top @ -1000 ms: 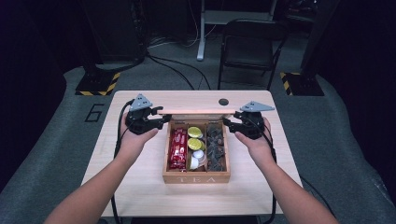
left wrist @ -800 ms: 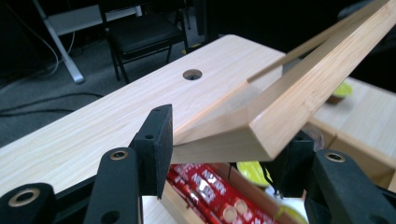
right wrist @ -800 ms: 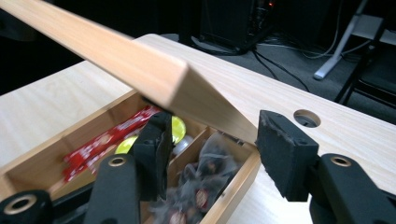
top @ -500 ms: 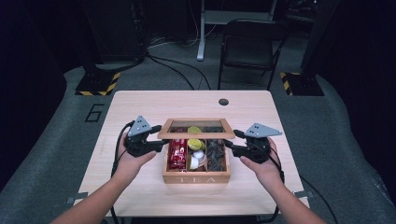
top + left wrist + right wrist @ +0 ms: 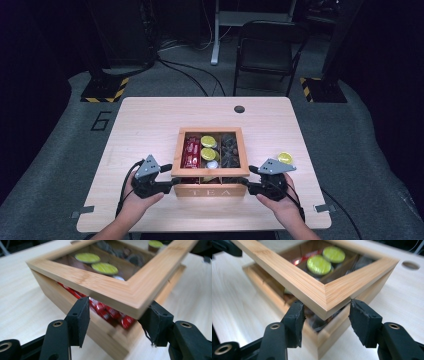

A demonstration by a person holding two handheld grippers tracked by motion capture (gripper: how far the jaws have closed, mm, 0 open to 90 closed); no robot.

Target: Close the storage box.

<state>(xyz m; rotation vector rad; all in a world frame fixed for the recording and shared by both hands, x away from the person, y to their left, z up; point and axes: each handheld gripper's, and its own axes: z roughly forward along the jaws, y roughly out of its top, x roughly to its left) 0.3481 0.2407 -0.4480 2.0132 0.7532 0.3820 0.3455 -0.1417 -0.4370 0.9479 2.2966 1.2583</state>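
High view: each hand-held gripper (left (image 5: 172, 182), right (image 5: 246, 182)) clamps a lid (image 5: 210, 172) corner over tea box (image 5: 210, 191) with green capsules (image 5: 208, 142).

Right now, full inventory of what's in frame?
tea box: 1, light wood, near middle of the table, "TEA" on its front
lid: 1, wood frame with clear pane, tilted above the box, front corners between the gripper jaws
red packets: several, red, left compartment
green-topped pods: 2 plain in the middle compartment, 1 more loose on the table right of the box
dark pieces: a pile, right compartment
table: 1, light wood, round hole at far edge
chair: 1, dark, behind table
left gripper: black, at lid's front-left corner
right gripper: black, at lid's front-right corner
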